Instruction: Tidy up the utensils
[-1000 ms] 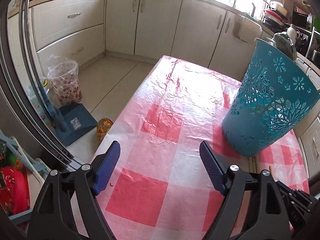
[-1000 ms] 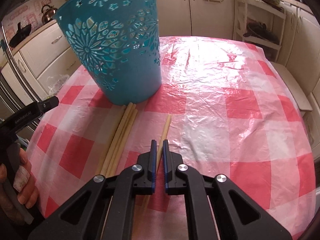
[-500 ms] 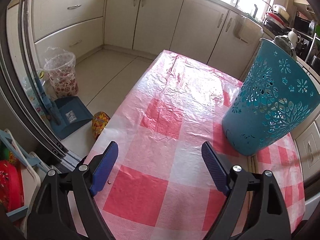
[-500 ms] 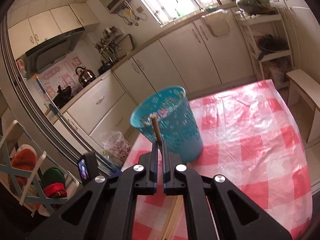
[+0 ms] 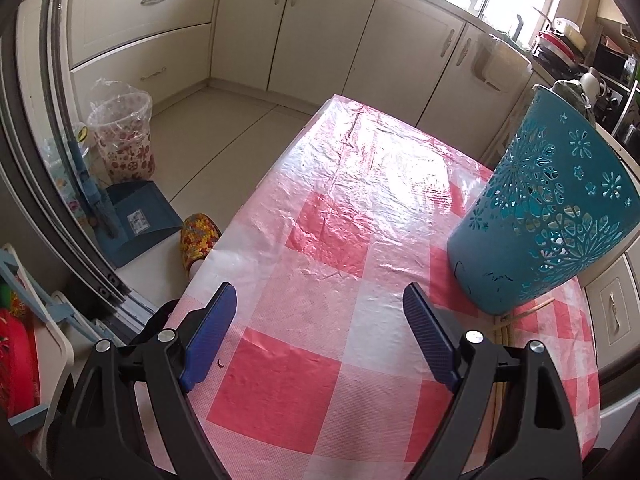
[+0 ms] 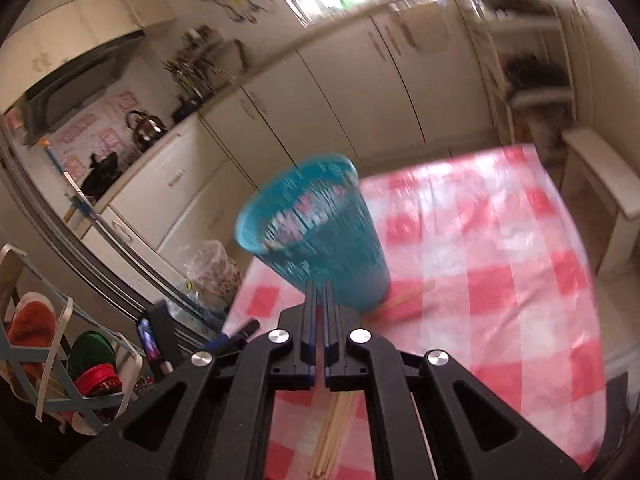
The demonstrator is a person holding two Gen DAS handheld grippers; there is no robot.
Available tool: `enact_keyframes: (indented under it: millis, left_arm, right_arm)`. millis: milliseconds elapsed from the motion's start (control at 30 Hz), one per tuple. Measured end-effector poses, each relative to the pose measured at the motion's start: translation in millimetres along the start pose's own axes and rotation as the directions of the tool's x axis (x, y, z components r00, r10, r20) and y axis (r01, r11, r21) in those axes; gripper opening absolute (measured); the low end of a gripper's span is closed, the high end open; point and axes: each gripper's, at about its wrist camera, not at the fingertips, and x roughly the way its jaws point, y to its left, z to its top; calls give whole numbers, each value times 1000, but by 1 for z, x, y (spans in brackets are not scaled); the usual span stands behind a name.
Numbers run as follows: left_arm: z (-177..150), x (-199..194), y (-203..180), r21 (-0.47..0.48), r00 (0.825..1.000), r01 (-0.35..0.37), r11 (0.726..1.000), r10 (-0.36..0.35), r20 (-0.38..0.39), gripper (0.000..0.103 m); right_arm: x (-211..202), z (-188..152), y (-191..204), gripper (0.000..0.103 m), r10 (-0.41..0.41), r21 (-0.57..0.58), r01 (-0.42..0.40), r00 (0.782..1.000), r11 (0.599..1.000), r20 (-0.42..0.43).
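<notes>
A teal cut-out basket point(image 5: 548, 216) point(image 6: 316, 236) stands upright on the red-and-white checked tablecloth point(image 5: 332, 240). My left gripper point(image 5: 320, 332) hangs open over the cloth, left of the basket, with nothing between its fingers. My right gripper point(image 6: 319, 292) is above and in front of the basket. Its jaws are opening, with a narrow gap and no stick between them. One wooden chopstick point(image 6: 404, 298) point(image 5: 536, 306) lies on the cloth at the basket's base. A bundle of chopsticks point(image 6: 332, 436) point(image 5: 502, 330) lies under my right gripper. The right wrist view is blurred.
On the floor left of the table are a floral bin with a plastic liner point(image 5: 124, 136), a blue dustpan point(image 5: 140, 220) and a person's foot in a colourful slipper point(image 5: 198, 236). Cream cabinets point(image 5: 320, 32) line the far wall. A wooden bench point(image 6: 600, 184) stands to the table's right.
Half a second ago my right gripper held a chopstick upright over the basket; now its jaws show a gap with no stick, and one lies by the basket's base. My left gripper barely moved.
</notes>
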Motion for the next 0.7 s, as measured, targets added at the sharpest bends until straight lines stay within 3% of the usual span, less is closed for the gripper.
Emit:
enact_keyframes:
  millis: [33, 67, 233, 400, 467, 600, 700]
  left_arm:
    - [0, 0, 0, 1, 1000, 6, 1000, -6, -4, 81]
    - [0, 1, -2, 8, 1000, 11, 1000, -11, -10, 81]
    - [-2, 0, -19, 98, 1000, 8, 995, -7, -9, 82]
    - [14, 0, -38, 195, 990, 141, 970, -141, -16, 84]
    - [22, 3, -48, 272, 982, 191, 943, -186, -44, 84]
    - [24, 18, -66, 432, 973, 231, 872, -199, -118, 85]
    - [22, 23, -76, 494, 953, 304, 815, -246, -179, 85]
  right_arm:
    - [16, -8, -18, 44, -12, 75, 16, 999, 997, -52]
    - [28, -14, -29, 48, -36, 114, 44, 997, 993, -74]
    - [74, -18, -52, 48, -113, 177, 132, 987, 975, -113]
    - [104, -10, -49, 48, -92, 189, 121, 984, 974, -153]
    - [107, -12, -51, 48, -86, 193, 117, 983, 974, -160]
    - [113, -14, -59, 48, -171, 187, 196, 975, 963, -143]
    - [113, -15, -63, 48, -166, 168, 187, 978, 968, -129]
